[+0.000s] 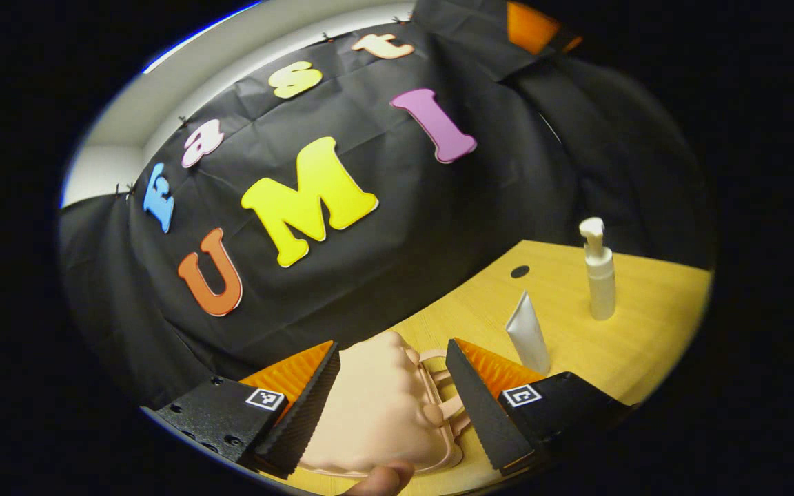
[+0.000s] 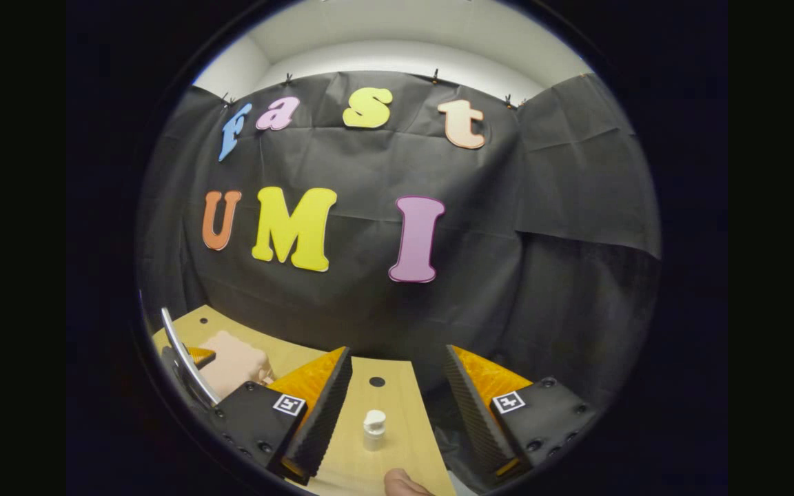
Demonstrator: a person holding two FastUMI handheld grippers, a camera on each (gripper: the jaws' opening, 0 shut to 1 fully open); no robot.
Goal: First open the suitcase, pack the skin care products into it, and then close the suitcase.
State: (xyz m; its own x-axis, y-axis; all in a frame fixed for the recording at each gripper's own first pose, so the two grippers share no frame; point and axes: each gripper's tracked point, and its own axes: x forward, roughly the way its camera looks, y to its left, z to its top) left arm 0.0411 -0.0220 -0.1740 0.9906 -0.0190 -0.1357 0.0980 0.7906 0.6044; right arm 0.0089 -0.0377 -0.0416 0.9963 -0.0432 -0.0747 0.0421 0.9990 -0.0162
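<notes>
Two grippers hang over a wooden table (image 1: 617, 351), each with its fingers spread wide and grasping nothing. In the left gripper view, the left gripper (image 1: 393, 396) hovers just above a pale pink suitcase (image 1: 376, 413), which sits closed on the table between and beneath the parted fingers, its handle (image 1: 438, 386) toward the right finger. Right of it stand a white tube (image 1: 528, 334) on its cap and, farther right, a white pump bottle (image 1: 598, 272), well apart from the suitcase. In the right gripper view, the right gripper (image 2: 397, 406) frames the pump bottle's top (image 2: 373, 428) between its open fingers, while the suitcase (image 2: 235, 365) lies off to the left beside a dark rig with a silver bar (image 2: 187, 358).
</notes>
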